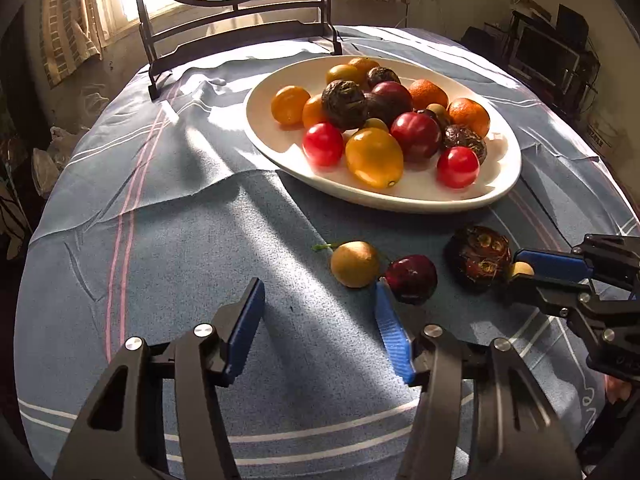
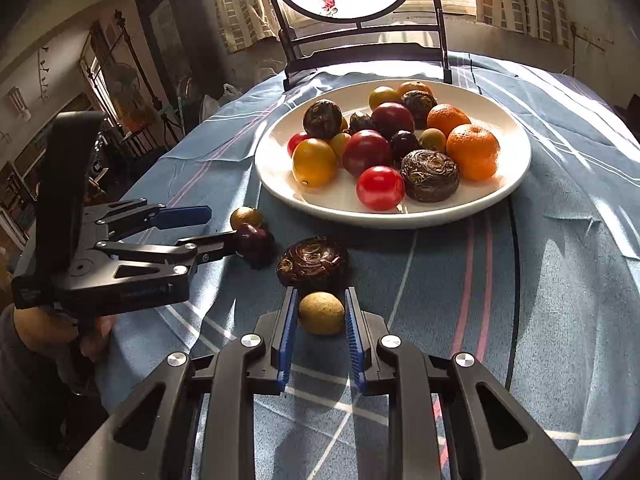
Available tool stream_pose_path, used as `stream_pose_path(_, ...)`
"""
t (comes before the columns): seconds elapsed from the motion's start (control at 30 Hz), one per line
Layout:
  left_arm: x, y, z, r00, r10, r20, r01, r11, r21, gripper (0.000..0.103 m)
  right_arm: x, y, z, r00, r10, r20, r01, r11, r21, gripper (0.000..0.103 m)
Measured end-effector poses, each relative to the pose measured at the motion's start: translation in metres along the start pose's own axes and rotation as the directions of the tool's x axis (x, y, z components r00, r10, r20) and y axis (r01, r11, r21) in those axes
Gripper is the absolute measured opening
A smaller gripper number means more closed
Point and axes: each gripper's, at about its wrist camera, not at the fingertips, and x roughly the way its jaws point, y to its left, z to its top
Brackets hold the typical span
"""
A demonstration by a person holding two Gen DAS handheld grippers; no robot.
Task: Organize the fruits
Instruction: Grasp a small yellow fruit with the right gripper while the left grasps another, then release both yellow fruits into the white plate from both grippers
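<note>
The right gripper (image 2: 321, 312) clasps a longan (image 2: 321, 313) near the table's (image 2: 540, 280) front edge; lift straight, clearing the chestnut (image 2: 313, 264), toward the plate (image 2: 280, 184). The left gripper (image 1: 318, 308) gapes empty beside the cherry (image 1: 412, 278).

Lived-in home: curtained window (image 1: 80, 12); clothed table (image 1: 180, 240); cluttered shelves (image 1: 552, 48)

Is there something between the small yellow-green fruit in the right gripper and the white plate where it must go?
Yes. The dark wrinkled fruit lies on the cloth directly ahead of the small yellow-green fruit, between it and the white plate. The right gripper would likely need to lift over it.
</note>
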Motion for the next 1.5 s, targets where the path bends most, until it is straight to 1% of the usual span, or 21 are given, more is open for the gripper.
stream_pose_path(0.2,0.008,-0.015,0.01,1.0,0.018,0.0,-0.018,0.998,0.068,0.047,-0.001,0.0,-0.001,1.0,0.006,0.002,-0.006,1.0,-0.001,0.023)
stream_pose_path(0.23,0.009,-0.016,0.011,1.0,0.012,0.0,-0.012,0.997,0.074,0.042,-0.001,-0.001,-0.001,1.0,0.007,0.003,-0.007,1.0,0.001,0.023)
stream_pose_path(0.27,0.009,-0.017,0.011,1.0,0.006,0.001,-0.006,0.997,0.079,0.032,-0.002,-0.001,-0.001,1.0,0.008,0.006,-0.008,1.0,0.001,0.023)
stream_pose_path(0.3,0.009,-0.018,0.011,1.0,-0.001,0.002,0.001,0.997,0.082,0.026,-0.002,-0.001,-0.002,1.0,0.01,0.007,-0.01,1.0,0.0,0.023)
stream_pose_path(0.33,0.008,-0.018,0.01,1.0,0.003,0.003,-0.003,0.997,0.082,0.026,-0.002,-0.001,-0.002,1.0,0.01,0.007,-0.01,1.0,0.0,0.023)
stream_pose_path(0.57,-0.005,-0.011,-0.005,1.0,-0.007,0.014,0.006,0.999,0.052,0.025,-0.003,0.001,-0.006,1.0,0.008,-0.008,-0.008,1.0,-0.012,0.023)
stream_pose_path(0.73,-0.01,-0.011,-0.016,1.0,-0.007,0.017,0.006,0.998,0.069,0.026,0.002,0.004,-0.008,0.999,-0.006,-0.047,0.004,1.0,-0.024,0.024)
stream_pose_path(0.8,-0.009,-0.01,-0.015,1.0,-0.001,0.015,0.0,0.998,0.059,0.03,0.004,0.004,-0.009,0.998,-0.01,-0.06,0.008,1.0,-0.024,0.024)
stream_pose_path(0.83,-0.009,-0.009,-0.014,1.0,0.005,0.014,-0.005,0.999,0.051,0.034,0.004,0.004,-0.009,0.998,-0.008,-0.064,0.007,1.0,-0.024,0.024)
stream_pose_path(0.87,-0.009,-0.008,-0.014,1.0,0.0,0.013,-0.001,0.999,0.044,0.034,0.005,0.004,-0.009,0.998,-0.006,-0.069,0.004,1.0,-0.025,0.024)
stream_pose_path(0.93,-0.01,-0.007,-0.016,1.0,-0.008,0.015,0.008,0.999,0.038,0.034,0.008,0.004,-0.009,0.996,0.001,-0.091,-0.003,1.0,-0.023,0.025)
stream_pose_path(0.97,-0.011,-0.007,-0.016,1.0,-0.016,0.018,0.016,0.999,0.038,0.025,0.008,0.004,-0.009,0.996,0.002,-0.091,-0.004,1.0,-0.024,0.025)
stream_pose_path(1.03,-0.012,-0.009,-0.018,1.0,-0.004,0.028,0.003,0.999,0.043,0.025,0.007,0.005,-0.01,0.996,0.002,-0.092,-0.004,1.0,-0.025,0.024)
stream_pose_path(1.13,-0.017,-0.005,-0.018,0.999,-0.007,0.048,0.006,1.0,0.015,0.025,0.006,0.002,-0.01,0.996,0.008,-0.083,-0.009,1.0,-0.009,0.023)
stream_pose_path(1.3,-0.028,0.01,-0.022,0.995,-0.022,0.097,0.03,0.997,-0.077,0.025,-0.007,-0.006,-0.011,0.998,0.054,-0.026,-0.053,0.998,0.032,0.023)
stream_pose_path(1.4,-0.041,0.02,-0.02,0.988,-0.054,0.147,0.073,0.988,-0.132,0.025,-0.016,-0.016,-0.01,0.996,0.093,0.005,-0.093,0.993,0.077,0.023)
stream_pose_path(1.5,-0.057,0.019,-0.008,0.977,-0.074,0.201,0.101,0.987,-0.127,0.025,-0.028,-0.029,0.007,0.995,0.089,0.053,-0.094,0.99,0.102,0.023)
